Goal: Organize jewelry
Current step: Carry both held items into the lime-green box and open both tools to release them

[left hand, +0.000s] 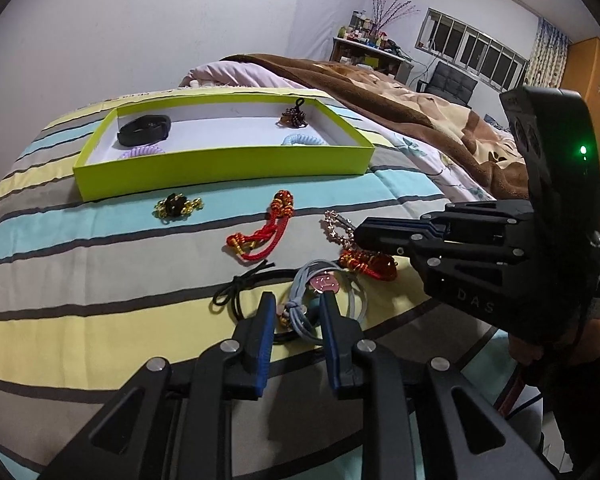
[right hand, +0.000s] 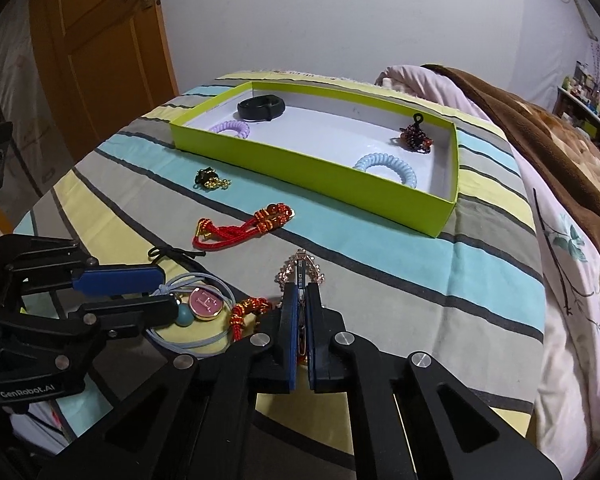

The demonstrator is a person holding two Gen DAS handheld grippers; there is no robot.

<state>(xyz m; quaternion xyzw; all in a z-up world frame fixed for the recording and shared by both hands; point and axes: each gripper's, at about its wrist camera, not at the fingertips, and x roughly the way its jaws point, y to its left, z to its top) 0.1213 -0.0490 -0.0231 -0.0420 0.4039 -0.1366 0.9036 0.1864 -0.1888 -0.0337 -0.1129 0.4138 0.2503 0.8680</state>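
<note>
**Two grippers working the loose pieces; pick-up step in hand**

Four pieces are already lying in the green tray [right hand: 312, 168] on the striped bed [left hand: 100, 280]; several more are waiting in front of it. The right gripper [right hand: 300, 300] is sitting closed on the rose-gold chain [right hand: 300, 266]. The left gripper [left hand: 296, 312] is standing open, its fingers straddling the grey hair tie with the pink charm [left hand: 326, 282], not yet pinching. Judged next: lifting the chain clear without snagging the red knot beside it, then carrying it to the tray.
</note>
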